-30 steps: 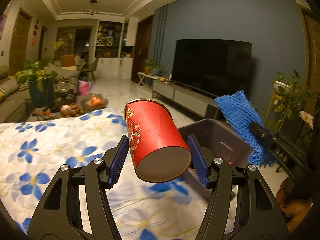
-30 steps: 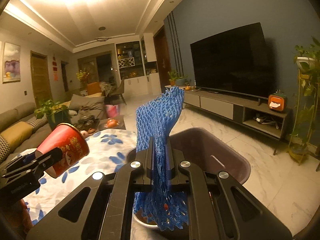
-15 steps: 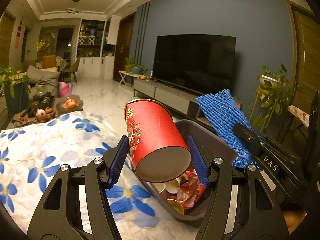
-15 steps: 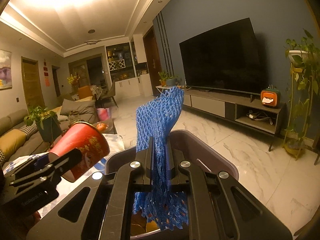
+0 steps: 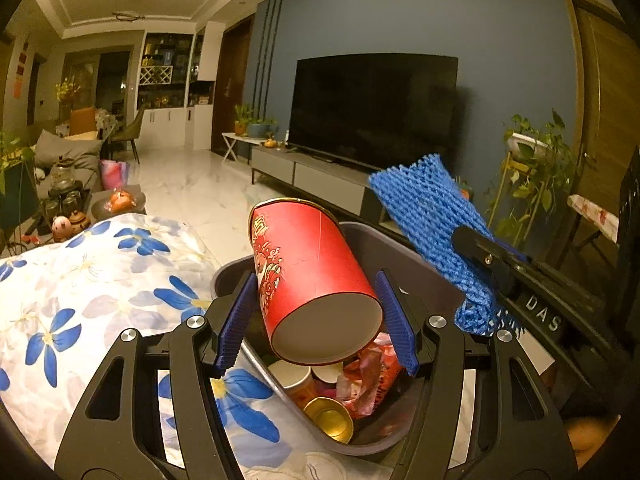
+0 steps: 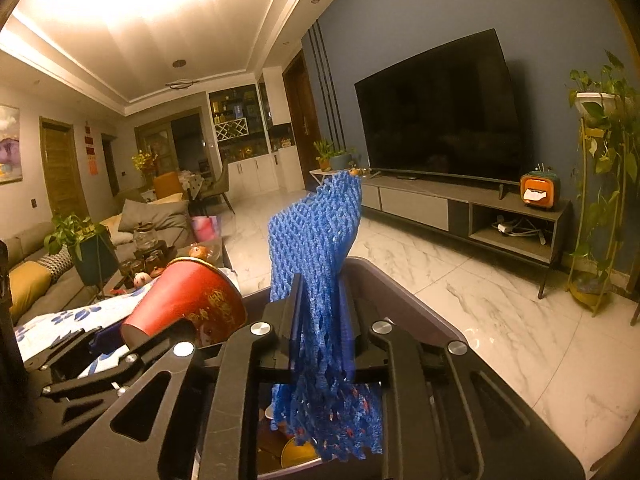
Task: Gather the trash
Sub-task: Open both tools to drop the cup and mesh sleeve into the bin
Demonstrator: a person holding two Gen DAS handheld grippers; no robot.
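A red paper cup (image 5: 316, 280) lies tilted between the blue pads of my left gripper (image 5: 316, 300), which is shut on it, directly over the dark grey bin (image 5: 360, 232). Below the cup the bin holds paper cups, a gold can (image 5: 330, 424) and red wrappers. My right gripper (image 6: 320, 304) is shut on a blue foam net (image 6: 316, 232), which hangs down over the bin's (image 6: 404, 284) opening. From the right wrist view the cup (image 6: 188, 300) and left gripper (image 6: 132, 348) sit just to the left. The net (image 5: 428, 208) and right gripper (image 5: 484, 252) appear right of the cup.
A table with a white, blue-flowered cloth (image 5: 80, 280) adjoins the bin on the left. A TV (image 6: 436, 112) on a low cabinet (image 6: 460, 212) lines the blue wall. A plant stand (image 6: 600, 200) is at the right, and marble floor (image 6: 500, 320) lies beyond the bin.
Both grippers have moved forward over the bin while keeping their holds. The bin's contents now show under the cup and the net.
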